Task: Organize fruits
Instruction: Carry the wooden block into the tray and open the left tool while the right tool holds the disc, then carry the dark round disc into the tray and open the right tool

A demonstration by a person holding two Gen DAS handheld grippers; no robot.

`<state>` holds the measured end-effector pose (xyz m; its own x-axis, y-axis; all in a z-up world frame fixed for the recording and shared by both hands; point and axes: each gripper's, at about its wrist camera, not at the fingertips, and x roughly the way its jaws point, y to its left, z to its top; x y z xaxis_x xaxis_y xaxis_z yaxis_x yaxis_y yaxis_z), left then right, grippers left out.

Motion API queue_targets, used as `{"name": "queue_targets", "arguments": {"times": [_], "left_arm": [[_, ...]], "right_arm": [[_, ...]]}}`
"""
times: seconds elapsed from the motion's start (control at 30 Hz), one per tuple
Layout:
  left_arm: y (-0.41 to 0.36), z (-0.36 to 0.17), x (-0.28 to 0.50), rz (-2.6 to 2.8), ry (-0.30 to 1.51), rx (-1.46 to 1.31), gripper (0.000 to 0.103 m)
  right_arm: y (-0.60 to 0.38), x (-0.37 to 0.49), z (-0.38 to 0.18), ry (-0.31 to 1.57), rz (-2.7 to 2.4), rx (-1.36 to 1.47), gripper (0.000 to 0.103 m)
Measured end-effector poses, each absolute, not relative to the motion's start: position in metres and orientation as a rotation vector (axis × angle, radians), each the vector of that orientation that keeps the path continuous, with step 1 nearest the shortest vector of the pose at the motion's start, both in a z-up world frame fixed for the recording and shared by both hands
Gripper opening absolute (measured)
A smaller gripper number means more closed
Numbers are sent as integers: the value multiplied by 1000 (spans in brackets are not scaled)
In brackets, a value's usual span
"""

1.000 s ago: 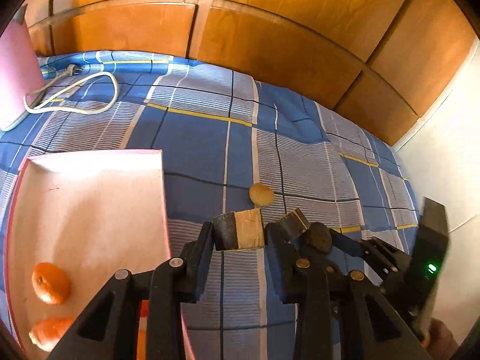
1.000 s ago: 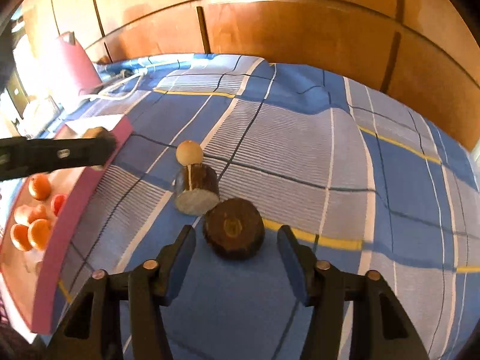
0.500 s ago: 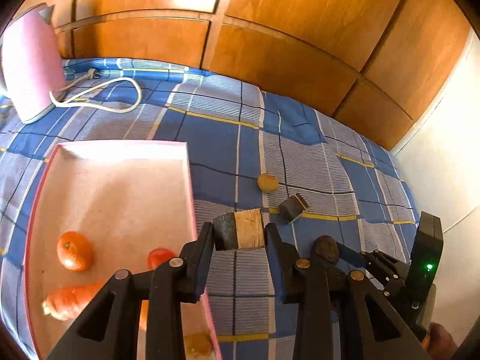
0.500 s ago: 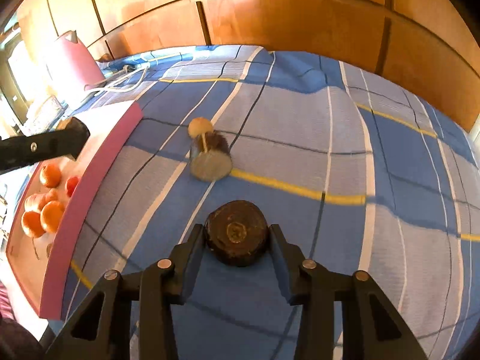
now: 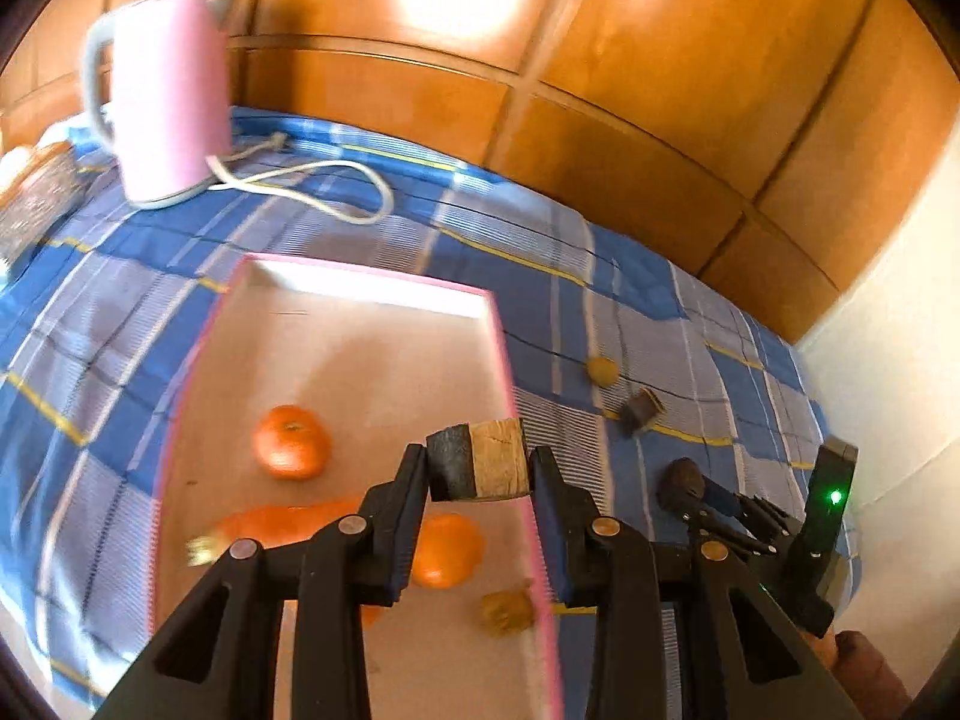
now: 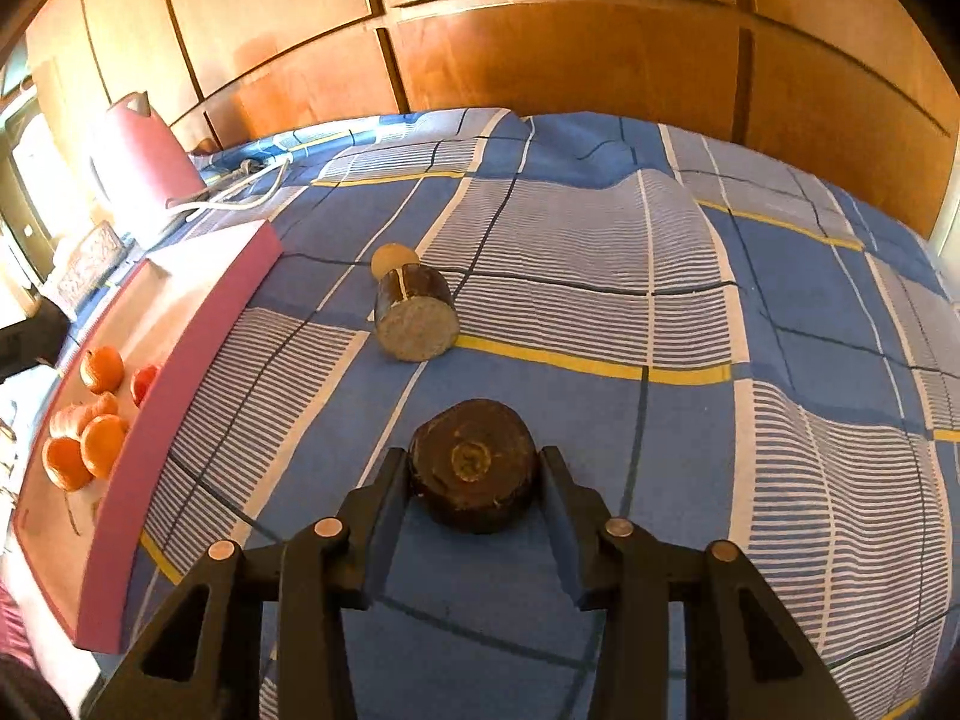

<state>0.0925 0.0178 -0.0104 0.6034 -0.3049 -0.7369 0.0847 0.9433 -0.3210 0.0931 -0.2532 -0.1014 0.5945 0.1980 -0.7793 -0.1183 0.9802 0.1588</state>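
My left gripper (image 5: 480, 471) is shut on a wood chunk (image 5: 480, 461), dark on one side and tan on the other, held over the right rim of the pink tray (image 5: 504, 354). The tray holds a tangerine (image 5: 291, 443), another orange fruit (image 5: 447, 549), a carrot (image 5: 270, 525) and a small brown lump (image 5: 506, 612). My right gripper (image 6: 474, 468) is shut on a dark round wood disc (image 6: 473, 473) just above the cloth; it also shows in the left wrist view (image 5: 681, 480). A wood cylinder (image 6: 415, 319) and a small tan ball (image 6: 393, 258) lie on the cloth.
A pink kettle (image 5: 168, 90) with a white cord (image 5: 336, 180) stands at the back left. A wooden panel wall (image 6: 540, 42) runs behind the blue checked cloth (image 6: 720, 300). A patterned box (image 5: 36, 198) sits at the far left. A white wall (image 5: 900, 330) is on the right.
My left gripper carried the wood chunk left, from over the cloth to over the tray's right rim. My right gripper closed on the dark disc and lifted it slightly.
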Motion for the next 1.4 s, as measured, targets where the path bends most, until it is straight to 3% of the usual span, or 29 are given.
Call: {"name": "queue_targets", "arguments": {"times": [0.27,0.7,0.87,1.4], "left_arm": [[67,-10,105,-170,889,-374,35],[39,-43,159,-135,963,-291,36],[37,-50,154,-111,962,-280,53],[33,-21,83,-16,859,-181,62]], "right_arm": [[-247,92,-102,912,161,44,44],[-248,90,-102,898,161,40,44],[-248,90,-102,895,161,39,44],[-246,89,-101,888,153,27,44]]}}
